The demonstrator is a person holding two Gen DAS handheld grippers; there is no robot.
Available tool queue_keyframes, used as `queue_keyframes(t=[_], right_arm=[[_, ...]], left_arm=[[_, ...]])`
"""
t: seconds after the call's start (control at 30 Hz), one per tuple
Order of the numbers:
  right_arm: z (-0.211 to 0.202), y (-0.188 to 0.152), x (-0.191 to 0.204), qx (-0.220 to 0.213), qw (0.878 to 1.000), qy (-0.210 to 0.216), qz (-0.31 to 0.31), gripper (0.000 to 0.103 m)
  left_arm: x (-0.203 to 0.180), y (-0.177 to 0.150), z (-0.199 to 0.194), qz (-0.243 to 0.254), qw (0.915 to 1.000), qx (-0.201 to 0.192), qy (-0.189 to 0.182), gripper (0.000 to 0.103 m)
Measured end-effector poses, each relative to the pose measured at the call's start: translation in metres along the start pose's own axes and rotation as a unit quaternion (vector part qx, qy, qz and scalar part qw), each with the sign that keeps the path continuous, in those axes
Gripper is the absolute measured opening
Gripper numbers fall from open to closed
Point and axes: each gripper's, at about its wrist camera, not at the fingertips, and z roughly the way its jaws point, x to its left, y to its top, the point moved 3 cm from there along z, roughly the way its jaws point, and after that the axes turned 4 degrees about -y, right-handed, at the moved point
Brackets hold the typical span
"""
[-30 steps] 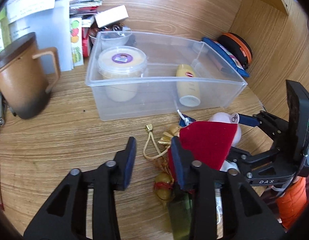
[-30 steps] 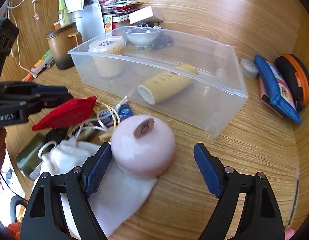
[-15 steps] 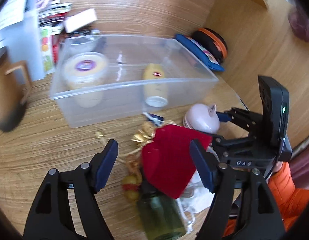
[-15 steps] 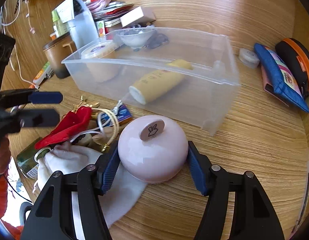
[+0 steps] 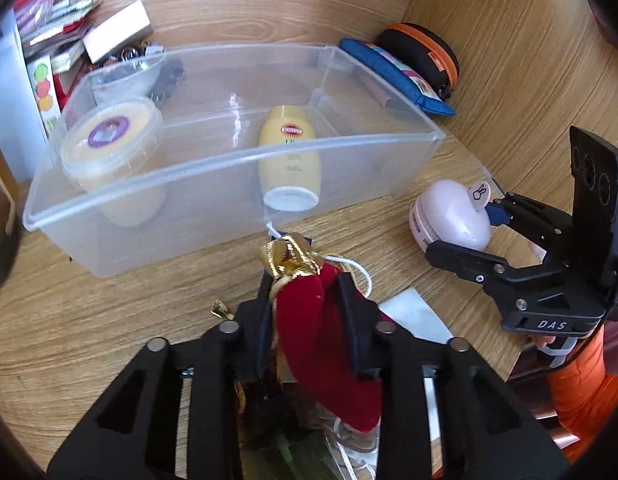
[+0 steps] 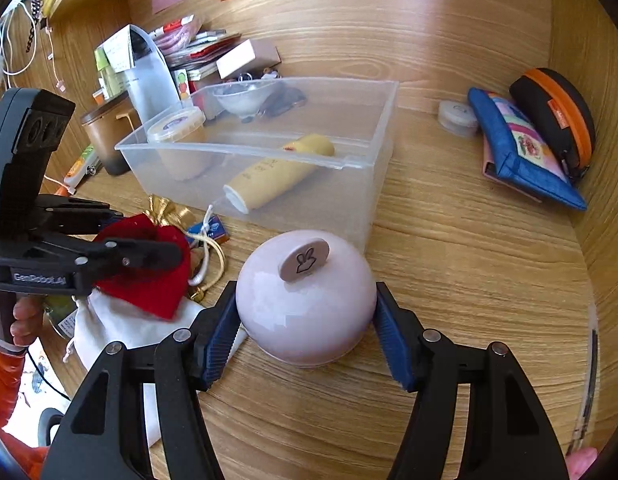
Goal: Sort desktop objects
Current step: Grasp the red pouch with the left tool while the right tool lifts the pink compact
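both jaws clamped, left gripper [image 5: 307,308] on red pouch [image 5: 325,344], right gripper [image 6: 305,342] on pink dome [image 6: 305,300]

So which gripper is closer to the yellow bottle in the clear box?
Left. The left gripper, clamping the red pouch, sits just before the yellow bottle; the right gripper, holding the pink dome, is farther aside.

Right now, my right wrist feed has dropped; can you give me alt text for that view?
The right hand-held gripper is shut on a glossy pink dome-shaped container with a bunny tab on the wooden desk. Behind it sits a clear plastic bin holding a yellow bottle and a lidded tub. At left, the left hand-held gripper pinches a red velvet pouch.
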Motion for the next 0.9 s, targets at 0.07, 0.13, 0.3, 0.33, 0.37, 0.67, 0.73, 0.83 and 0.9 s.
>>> queue_keyframes(t=[0.07,0.13,0.3,0.33,0.37,0.67,0.73,0.83,0.9], right_arm=[[-0.003,0.003,-0.001,-0.006,1.0,0.003,0.0,0.06],[-0.006,0.006,-0.001,-0.013,1.0,0.009,0.002,0.06],[-0.012,0.016,-0.002,-0.026,1.0,0.014,0.007,0.06],[-0.013,0.018,-0.002,-0.028,0.999,0.015,0.008,0.06],[-0.015,0.02,-0.001,-0.031,0.999,0.014,0.007,0.06],[-0.033,0.046,0.011,-0.058,0.998,0.006,-0.017,0.06],[-0.036,0.052,0.013,-0.063,0.998,0.006,-0.019,0.06],[-0.04,0.062,0.014,-0.07,0.997,0.006,-0.024,0.06],[-0.041,0.068,0.016,-0.073,0.997,0.004,-0.028,0.06]], left_arm=[[-0.001,0.002,-0.005,0.003,1.0,-0.007,0.002,0.02],[0.0,0.005,-0.011,0.002,0.9998,-0.017,0.008,0.019],[-0.004,0.012,-0.033,0.009,0.9986,-0.047,0.023,0.019],[-0.005,0.013,-0.037,0.013,0.9983,-0.051,0.024,0.019],[-0.006,0.015,-0.041,0.015,0.998,-0.057,0.024,0.019],[-0.005,0.034,-0.075,0.021,0.9949,-0.093,0.033,0.019],[-0.003,0.039,-0.081,0.02,0.9939,-0.102,0.037,0.019],[0.001,0.047,-0.089,0.016,0.9926,-0.113,0.041,0.019],[0.004,0.051,-0.094,0.014,0.9915,-0.121,0.045,0.019]])
